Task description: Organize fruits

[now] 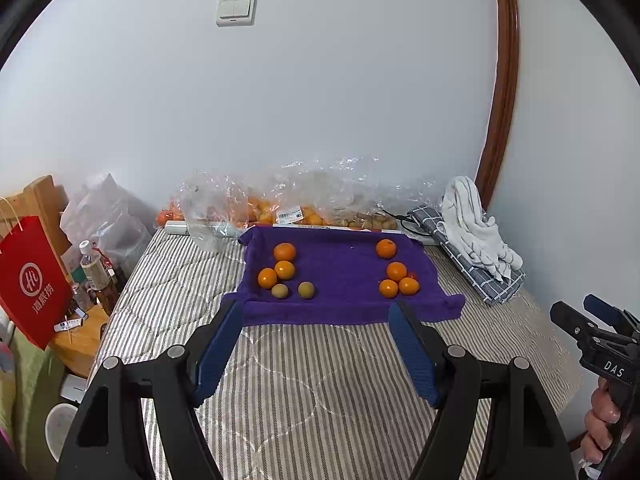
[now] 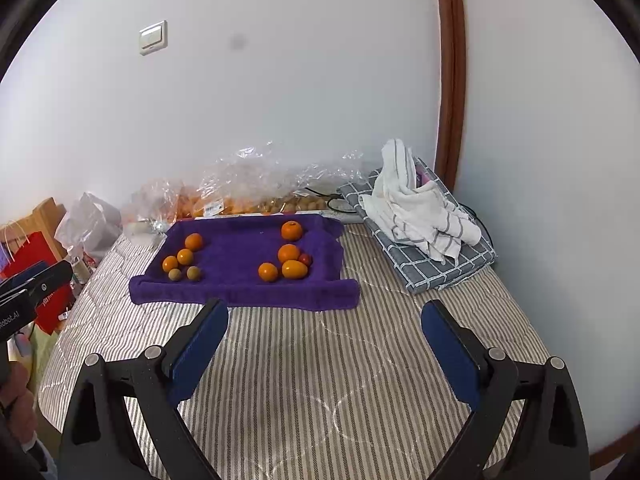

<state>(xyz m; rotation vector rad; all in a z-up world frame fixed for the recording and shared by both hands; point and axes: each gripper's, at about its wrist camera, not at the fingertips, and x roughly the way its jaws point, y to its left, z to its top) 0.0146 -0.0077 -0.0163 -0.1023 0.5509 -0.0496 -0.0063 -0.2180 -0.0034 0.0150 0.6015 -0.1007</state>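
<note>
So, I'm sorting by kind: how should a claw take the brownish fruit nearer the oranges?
Take the brownish fruit across its round middle, from above and the towel's near edge; an orange crowds its far-left side, and the other brownish fruit lies apart.

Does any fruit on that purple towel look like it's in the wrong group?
Yes. Two small greenish-brown fruits lie with the oranges on the left of the purple towel, and one small red fruit sits among the oranges on the right.
</note>
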